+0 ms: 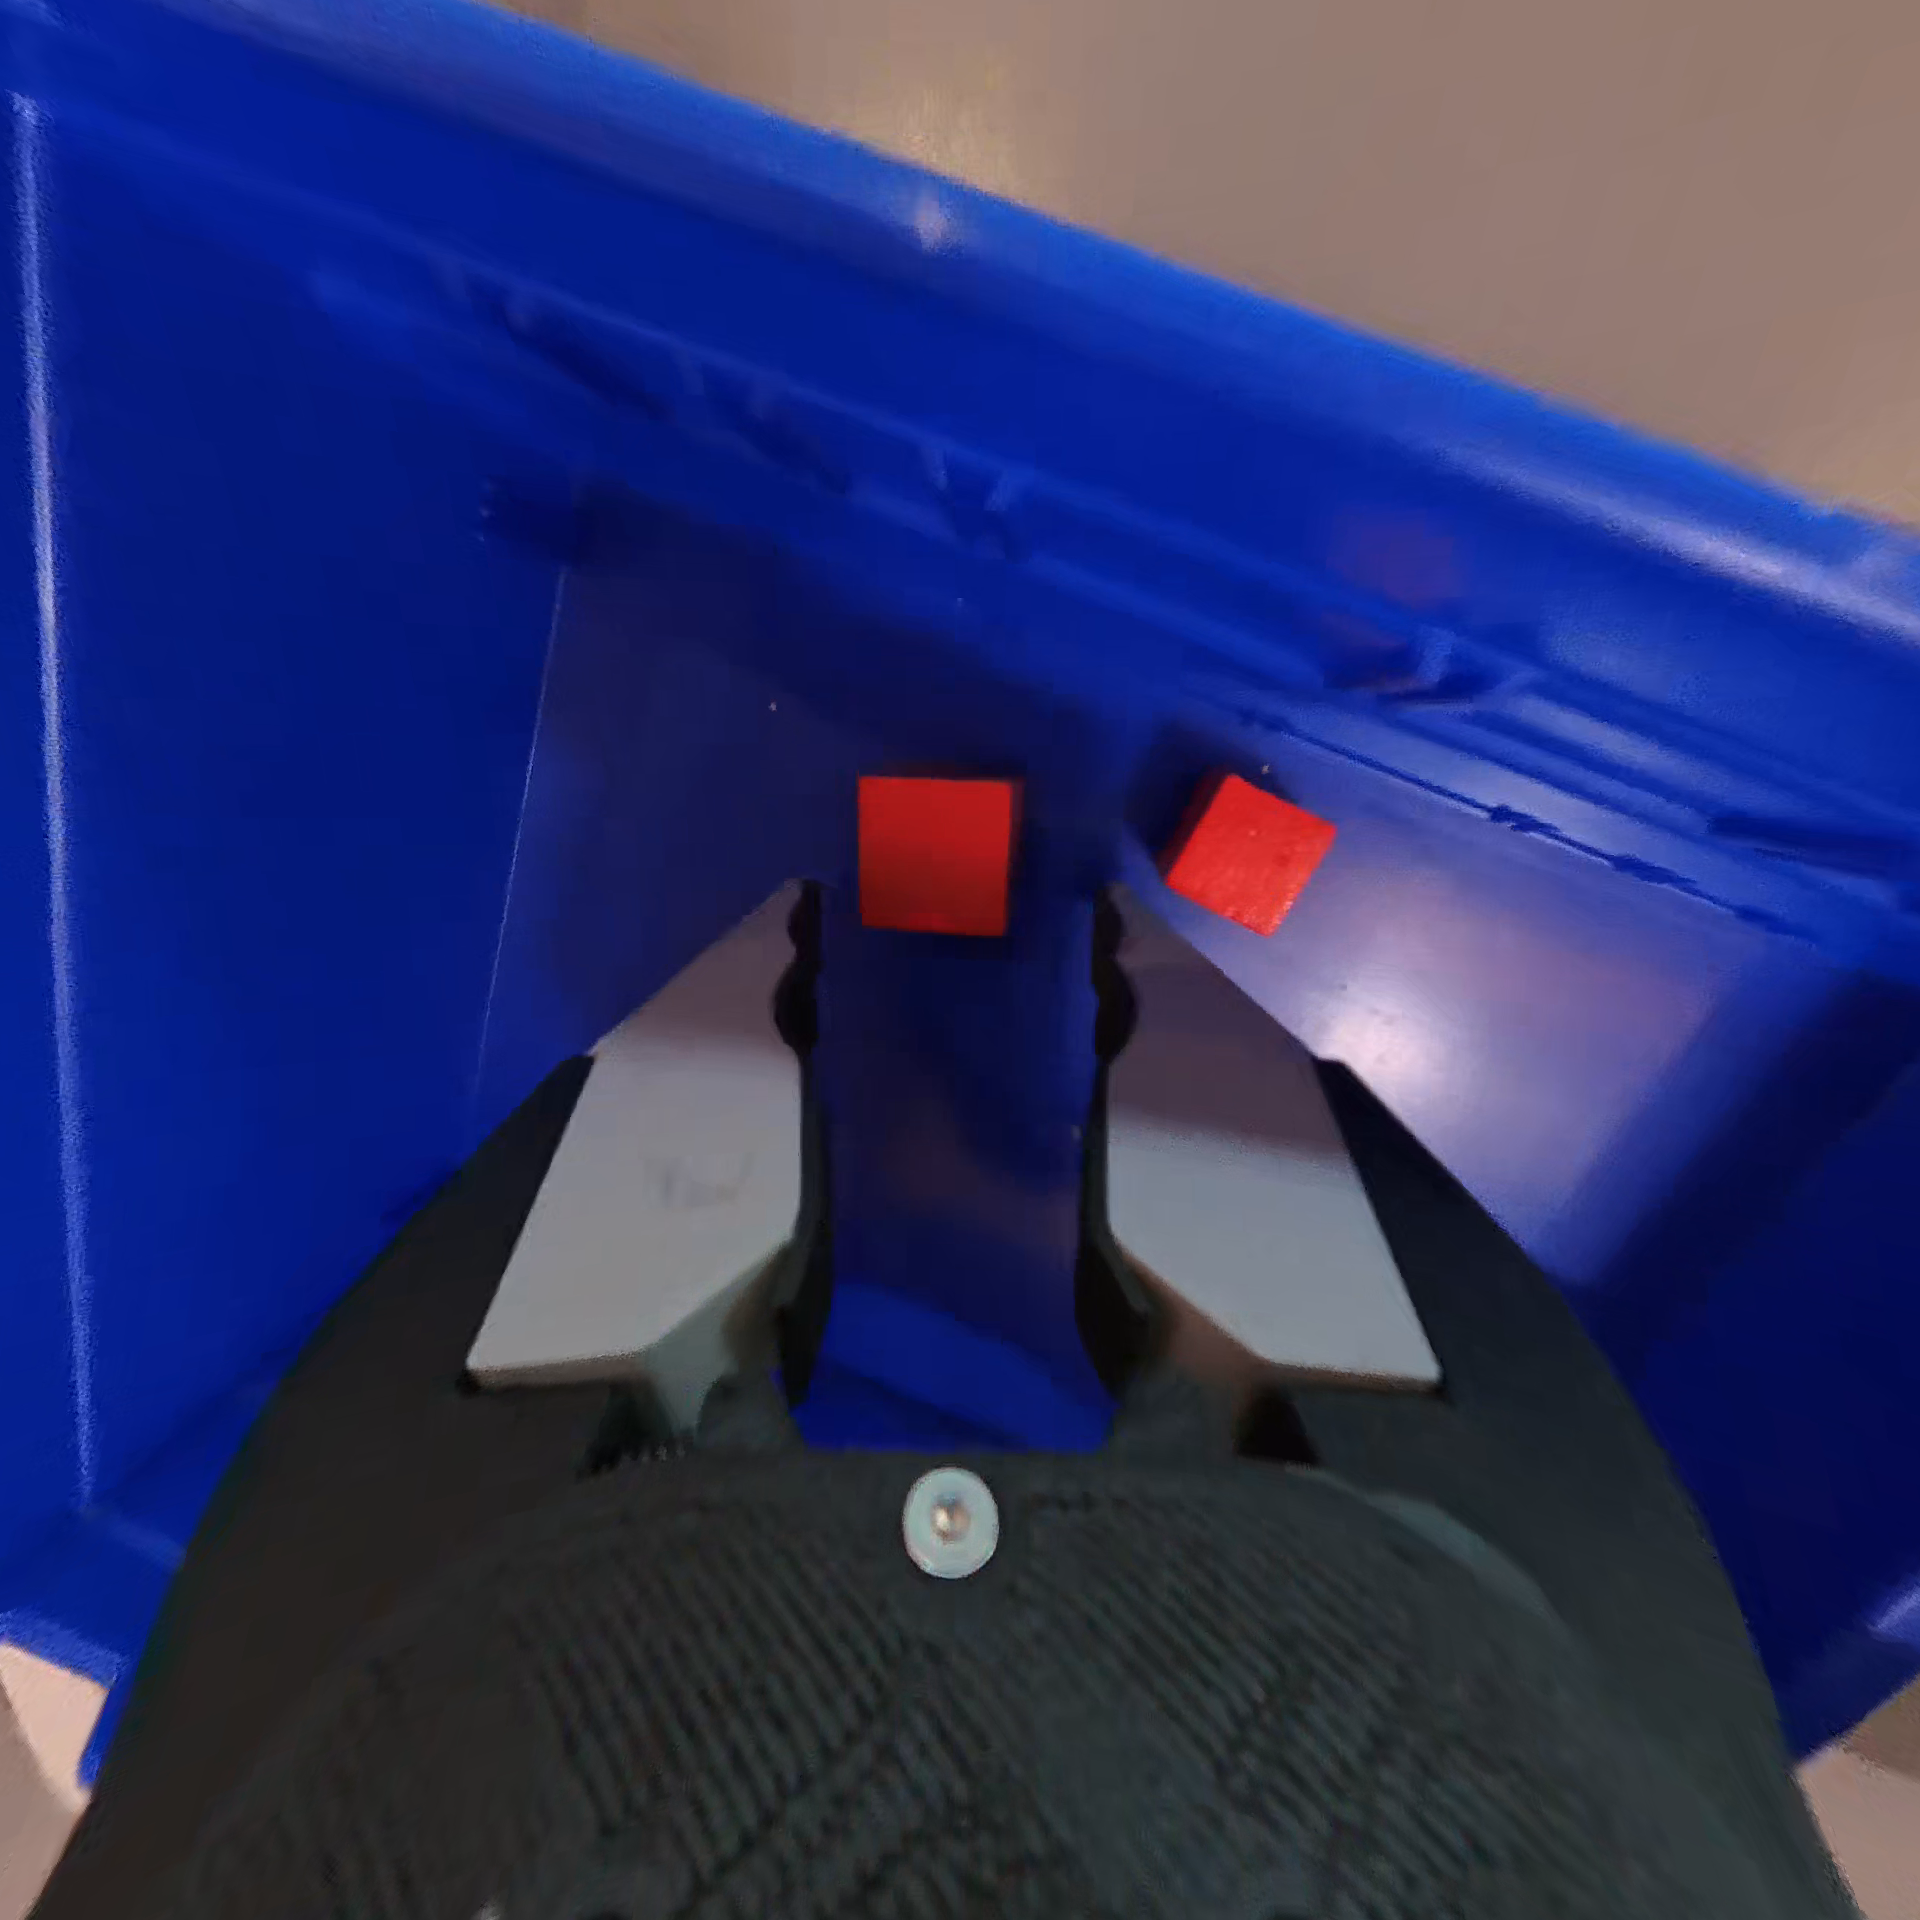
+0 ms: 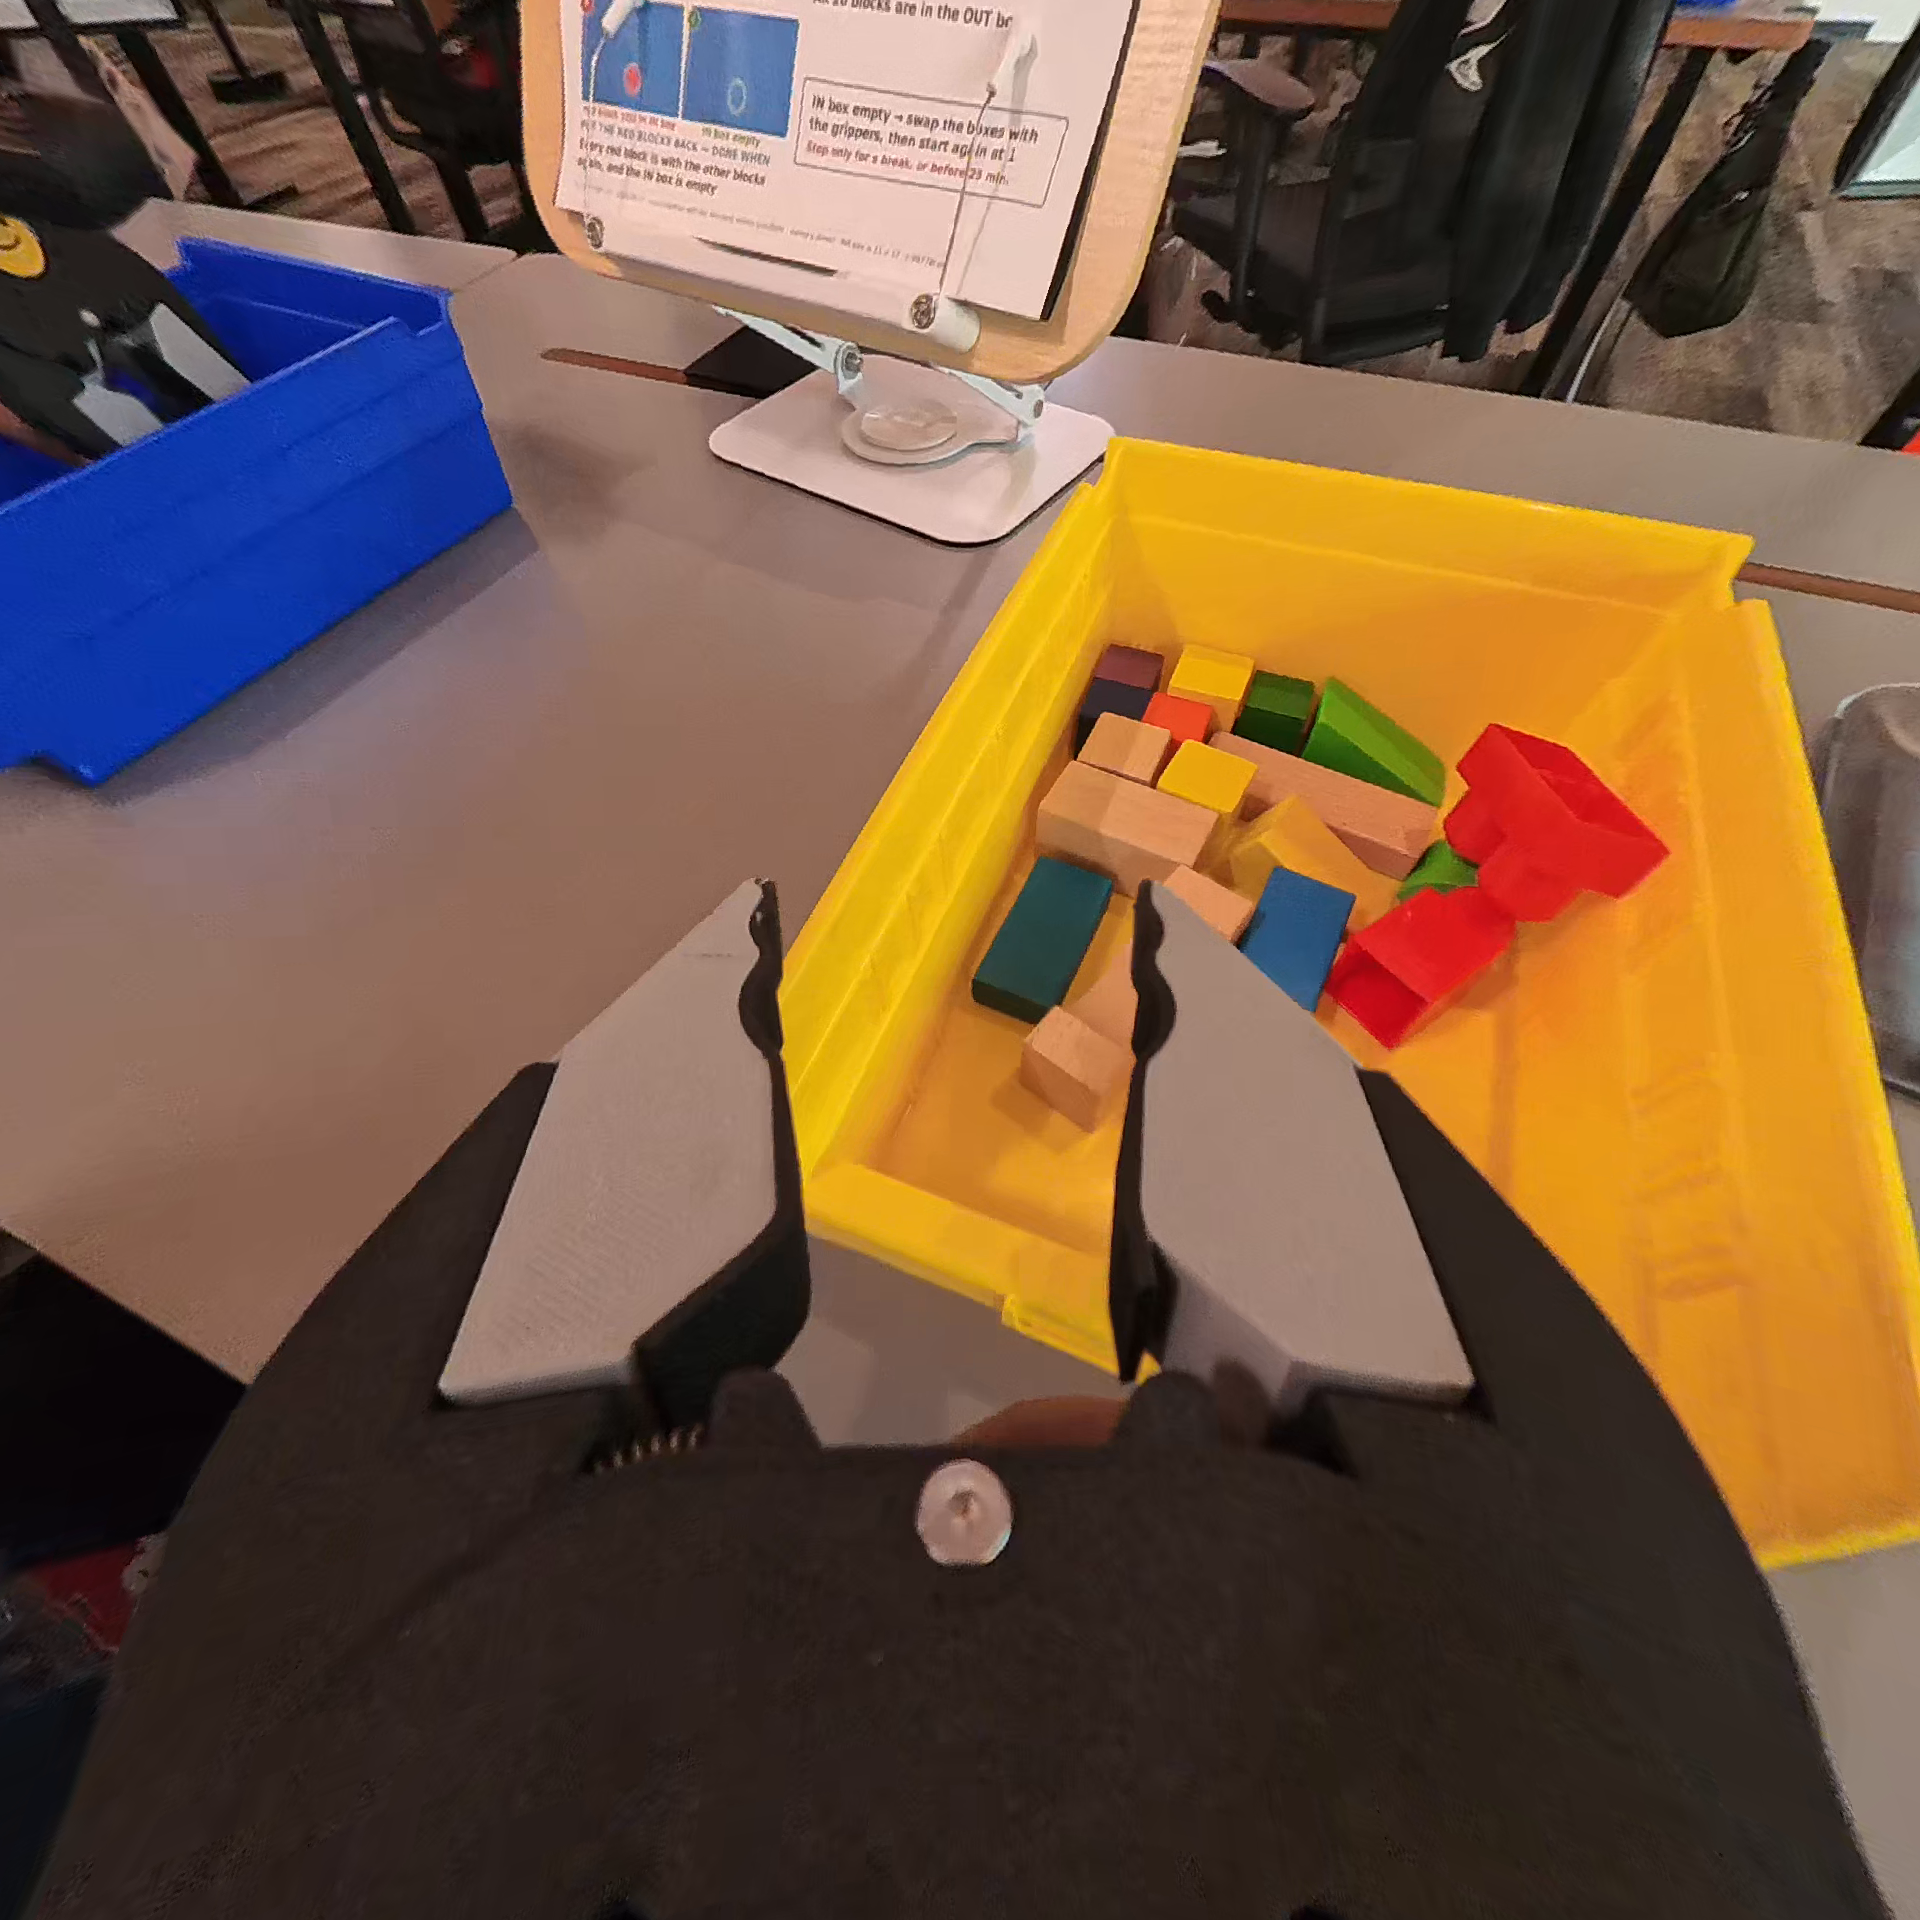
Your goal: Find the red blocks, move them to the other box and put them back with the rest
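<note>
In the blue box [image 1: 312, 520] lie two flat-faced red blocks [image 1: 935, 854].

A grey tabletop [image 2: 436, 883] spreads ahead of the jaws. Beyond it, straight ahead, a wooden board holding a printed sheet [image 2: 831, 156] stands on a white stand [image 2: 914, 457]. Farther back lie patterned carpet [image 2: 1766, 312], dark chairs [image 2: 1257, 135] and table legs.

bright indoor light | left view motion-blurred | glare patch | edges bowed
</note>
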The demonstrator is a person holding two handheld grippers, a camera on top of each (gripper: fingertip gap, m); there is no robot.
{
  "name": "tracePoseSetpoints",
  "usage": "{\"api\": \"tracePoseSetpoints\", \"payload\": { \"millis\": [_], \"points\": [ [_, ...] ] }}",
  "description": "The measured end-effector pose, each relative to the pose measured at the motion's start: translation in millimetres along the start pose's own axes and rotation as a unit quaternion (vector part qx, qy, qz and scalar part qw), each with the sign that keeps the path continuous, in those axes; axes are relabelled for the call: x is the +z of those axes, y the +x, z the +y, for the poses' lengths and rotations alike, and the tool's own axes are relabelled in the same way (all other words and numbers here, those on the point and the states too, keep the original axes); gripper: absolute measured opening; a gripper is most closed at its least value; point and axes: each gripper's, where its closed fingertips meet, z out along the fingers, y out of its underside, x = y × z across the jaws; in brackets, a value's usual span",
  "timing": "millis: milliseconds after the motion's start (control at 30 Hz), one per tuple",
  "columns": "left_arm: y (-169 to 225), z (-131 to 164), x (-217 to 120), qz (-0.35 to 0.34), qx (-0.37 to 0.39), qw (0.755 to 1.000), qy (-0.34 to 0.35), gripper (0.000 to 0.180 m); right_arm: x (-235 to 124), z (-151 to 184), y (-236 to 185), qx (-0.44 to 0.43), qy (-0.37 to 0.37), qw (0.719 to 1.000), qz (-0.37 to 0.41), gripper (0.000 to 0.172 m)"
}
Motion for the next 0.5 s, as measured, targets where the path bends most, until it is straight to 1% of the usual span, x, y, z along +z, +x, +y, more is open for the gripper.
{"api": "tracePoseSetpoints", "payload": {
  "millis": [33,67,133,233,300,400,500],
  "points": [
    [0.3,-1.8,-0.6,0.004,-0.005,1.0,-0.002,0.053,4.6,-1.0,-0.2,-0.002,-0.002,1.0,-0.003,0.066],
    [1.0,-3.5,-0.3,0.006,-0.01,1.0,-0.004,0.051,8.2,-1.8,-1.5,-0.003,-0.005,1.0,-0.007,0.066],
    [5.0,-7.7,2.1,0.008,-0.009,1.0,-0.004,0.027,11.0,-6.8,-11.1,-0.009,-0.001,1.0,-0.024,0.066],
    [5.8,-12.5,2.1,-0.022,-0.03,0.999,-0.005,0.027,4.2,-18.1,-32.2,-0.031,0.018,0.998,-0.052,0.065],
    [8.0,-14.6,-6.9,-0.054,-0.039,0.998,0.001,0.027,-4.3,-23.8,-41.7,-0.048,0.029,0.997,-0.061,0.065],
    [7.4,-15.9,-36.8,-0.122,-0.069,0.99,0.032,0.027,-18.4,-28.3,-52.1,-0.047,0.043,0.995,-0.082,0.065],
    [6.8,-14.0,-85.9,-0.225,-0.107,0.965,0.081,0.026,-29.7,-29.9,-64.5,-0.043,0.048,0.992,-0.109,0.065]
  ]
}}
